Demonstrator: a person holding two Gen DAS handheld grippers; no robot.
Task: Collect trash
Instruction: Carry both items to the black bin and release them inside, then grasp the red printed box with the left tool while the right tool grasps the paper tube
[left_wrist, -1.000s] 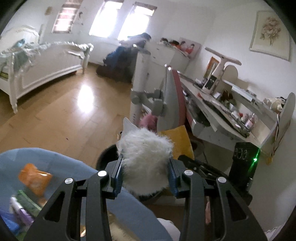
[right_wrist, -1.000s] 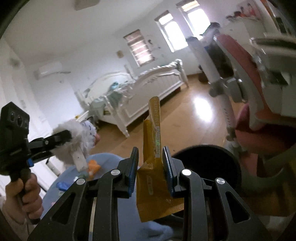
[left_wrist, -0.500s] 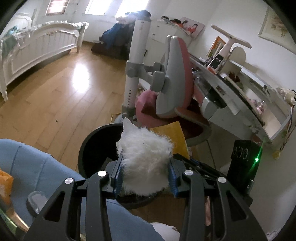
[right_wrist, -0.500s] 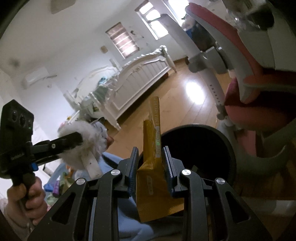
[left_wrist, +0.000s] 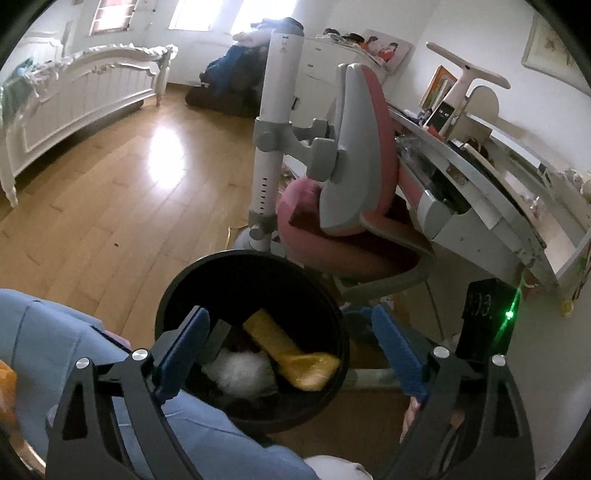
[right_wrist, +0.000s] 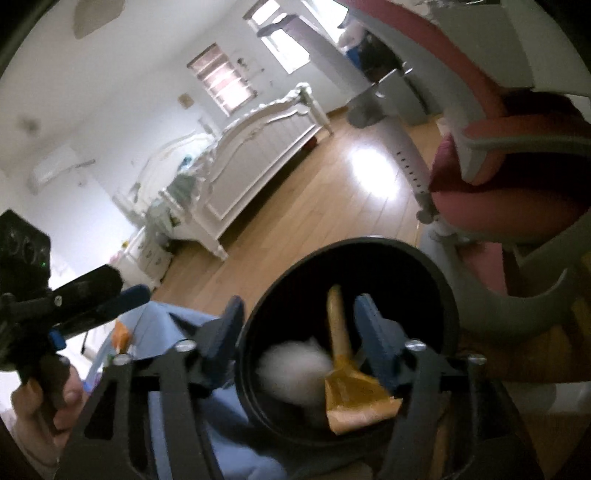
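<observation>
We see home bedroom, likely child's: ornate white bed (left_wrist: 85, 92) far left, wood plank floor (left_wrist: 110, 192), pink-grey study chair (left_wrist: 354, 177) at cluttered desk (left_wrist: 491, 206) right, framed picture (left_wrist: 554, 44) on far-right wall, air conditioner (right_wrist: 55, 166) high up.

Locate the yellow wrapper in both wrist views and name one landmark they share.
Left wrist view: the yellow wrapper lies in the black trash bin, lower centre, right of the white fluffy clump.
Right wrist view: the wrapper stands lower centre-right in the bin, again right of the clump.
Shared landmark: the white bed.
</observation>
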